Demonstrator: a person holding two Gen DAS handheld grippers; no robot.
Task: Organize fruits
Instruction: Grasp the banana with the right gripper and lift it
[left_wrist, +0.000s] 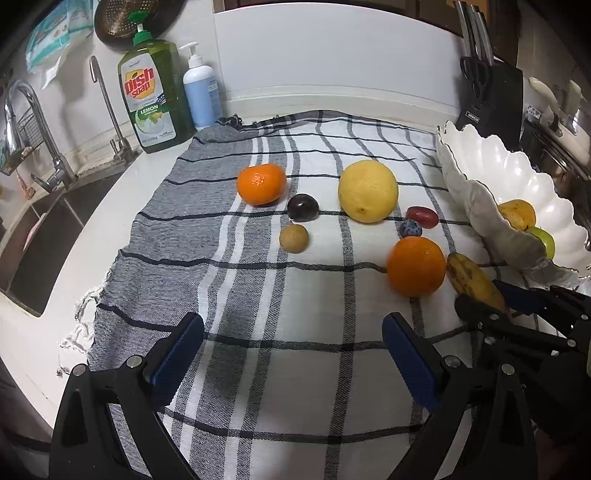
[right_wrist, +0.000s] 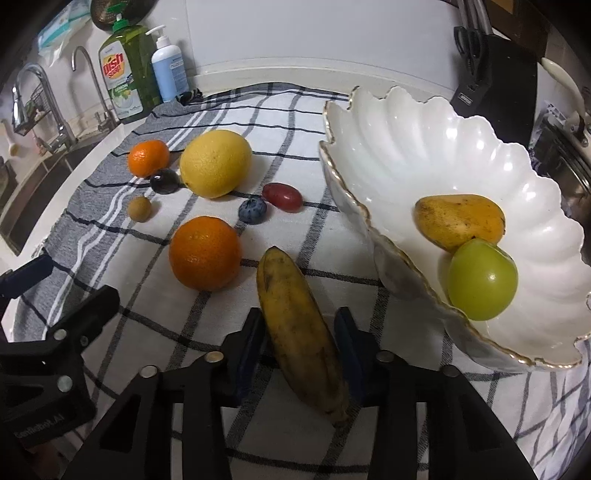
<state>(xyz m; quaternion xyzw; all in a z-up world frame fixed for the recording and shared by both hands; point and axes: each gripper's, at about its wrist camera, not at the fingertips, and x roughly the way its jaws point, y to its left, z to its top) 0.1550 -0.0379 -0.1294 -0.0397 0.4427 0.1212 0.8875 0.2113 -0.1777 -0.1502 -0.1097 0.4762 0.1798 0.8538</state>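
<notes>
Checked grey, white and black cloth (left_wrist: 280, 295) spread over a white kitchen counter (left_wrist: 122, 192), bearing the loose fruit. Right gripper (right_wrist: 301, 343): black frame, blue pads, set astride a small brown-spotted yellow banana (right_wrist: 299, 332) that lies on the cloth just beside the bowl; the pads stand close against the banana's two sides, though whether they press on it cannot be told from this angle. Left gripper (left_wrist: 293, 354): jaws wide apart, nothing between them, over bare cloth at the near edge. Large orange (right_wrist: 205, 253), just left of the banana. Round blueberry (right_wrist: 252, 209) and oblong red grape (right_wrist: 282, 196), side by side beyond the orange. Large yellow citrus fruit (right_wrist: 215, 163), behind those. Small mandarin (right_wrist: 148, 158), farther left, with a dark purple round fruit (right_wrist: 165, 181) touching or nearly touching it. Small brown round fruit (right_wrist: 139, 209), apart, nearer the cloth's left side. White scalloped ceramic bowl with gilt rim (right_wrist: 406, 147), at the right, holding a yellow mango-shaped fruit (right_wrist: 458, 221) and a green round fruit (right_wrist: 482, 278), these two touching. Green dish-soap bottle (left_wrist: 155, 96) and white-and-blue pump bottle (left_wrist: 199, 88), at the wall beside the sink.
</notes>
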